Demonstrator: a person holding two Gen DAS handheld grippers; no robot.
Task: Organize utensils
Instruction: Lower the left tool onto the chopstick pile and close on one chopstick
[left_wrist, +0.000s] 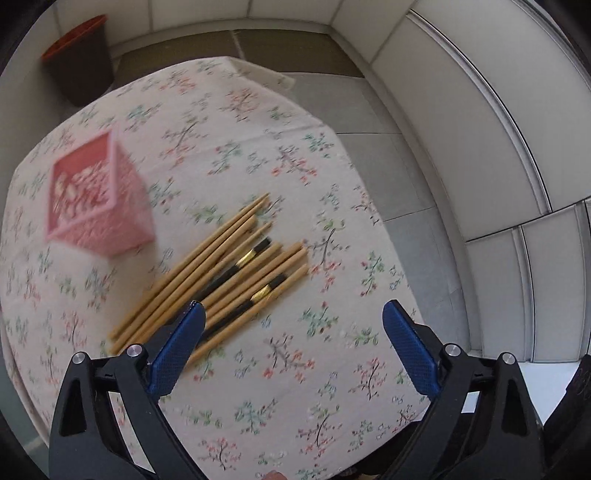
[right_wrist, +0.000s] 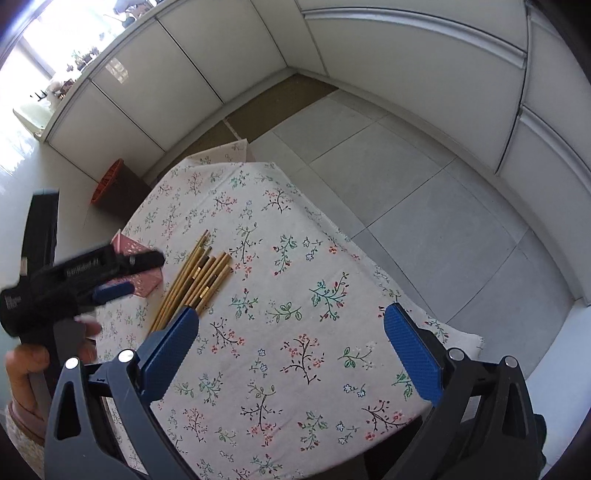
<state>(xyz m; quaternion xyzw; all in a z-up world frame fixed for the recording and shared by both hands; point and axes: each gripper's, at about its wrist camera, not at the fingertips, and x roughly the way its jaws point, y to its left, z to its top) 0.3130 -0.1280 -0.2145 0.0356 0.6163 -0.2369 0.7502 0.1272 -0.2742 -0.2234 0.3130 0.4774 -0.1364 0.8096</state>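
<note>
Left gripper (left_wrist: 291, 314): tilted steeply down over the table, jaws spread wide, nothing between the blue pads; its left pad overlaps the near end of the chopstick bundle in its own view, contact not discernible; seen also from the right wrist camera (right_wrist: 122, 277) as a black body with a blue finger, gripped by a hand (right_wrist: 26, 365) at the lower left with a patterned sleeve at the wrist; white lettering on the black housing, too blurred to read.

Right gripper (right_wrist: 291, 317): angled down over the near part of the table, jaws released and wide apart, only cloth between them; textured blue pads on black triangular frames with silver pivot pins.

Chopsticks (left_wrist: 221, 273): loose bundle of slender tan rods, apparently wood or bamboo, lying diagonally on the cloth; two with black sections and gold-coloured bands; just beside the pink basket, apart from it.

Pink basket (left_wrist: 98, 199): square, plastic-looking, lattice walls, upright on the table left of the chopsticks; blurred.

Tablecloth (right_wrist: 295, 258): pale fabric printed with small floral sprigs in red, green and black; covers the whole table.

Surroundings: dark bin with orange rim (left_wrist: 79, 55) on the floor beyond the table; grey floor tiles (right_wrist: 424, 206); white cabinet fronts (right_wrist: 406, 55).
</note>
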